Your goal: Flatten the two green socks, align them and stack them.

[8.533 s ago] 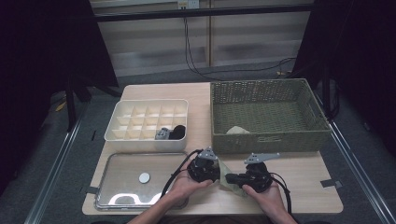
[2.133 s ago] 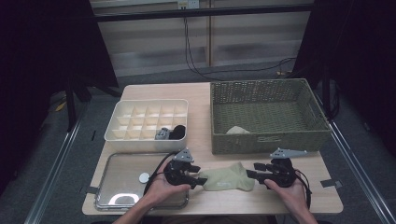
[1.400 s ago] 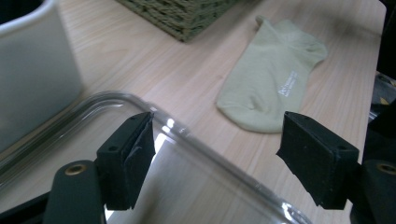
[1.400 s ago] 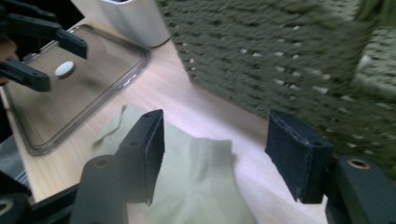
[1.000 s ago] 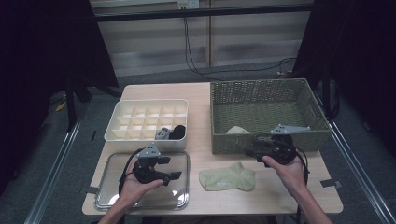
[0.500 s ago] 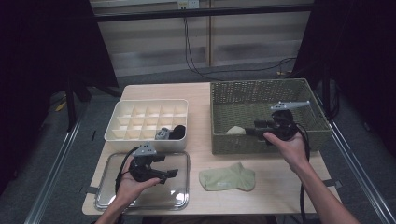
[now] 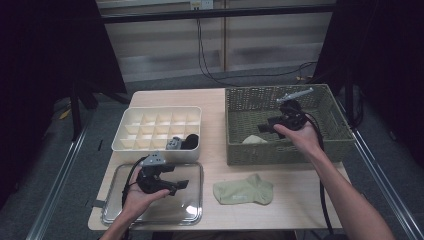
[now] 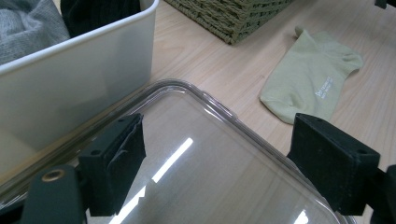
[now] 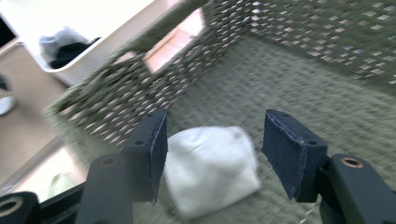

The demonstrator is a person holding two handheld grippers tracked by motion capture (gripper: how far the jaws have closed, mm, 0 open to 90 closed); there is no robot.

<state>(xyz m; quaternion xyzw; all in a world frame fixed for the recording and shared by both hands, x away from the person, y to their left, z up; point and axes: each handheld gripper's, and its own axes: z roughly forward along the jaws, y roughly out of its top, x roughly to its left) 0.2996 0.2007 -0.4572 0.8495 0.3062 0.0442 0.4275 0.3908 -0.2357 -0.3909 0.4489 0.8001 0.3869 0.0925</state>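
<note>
Table [image 7: 215,107] of pale wood carries every item we list, largest first. Woven basket [image 7: 240,150] sits at 2 o'clock from the table centre; in the right gripper view its green wicker wall [image 9: 116,107] shows close up. White divided box [image 7: 150,145] sits at 10 o'clock, with a grey item and a dark item in its near compartments. Clear lid [image 7: 192,200] lies flat at 8 o'clock, just in front of the box. Green sock [image 7: 243,191] lies flat on the bare wood at 6 o'clock, apart from lid and basket.

We hold the right gripper [image 7: 266,126] inside the basket, jaws pointing toward 9 o'clock. Its jaws stand partly apart and grip nothing. The white folded sock [image 9: 210,168] lies on the basket floor, seen between and beyond the jaws in the right gripper view; we cannot tell whether the pads touch it. From above, this sock [image 7: 254,140] rests near the basket's front wall.

We hold the left gripper [image 7: 177,186] over the clear lid [image 8: 224,177], jaws wide apart and empty, pointing toward 3 o'clock.
</note>
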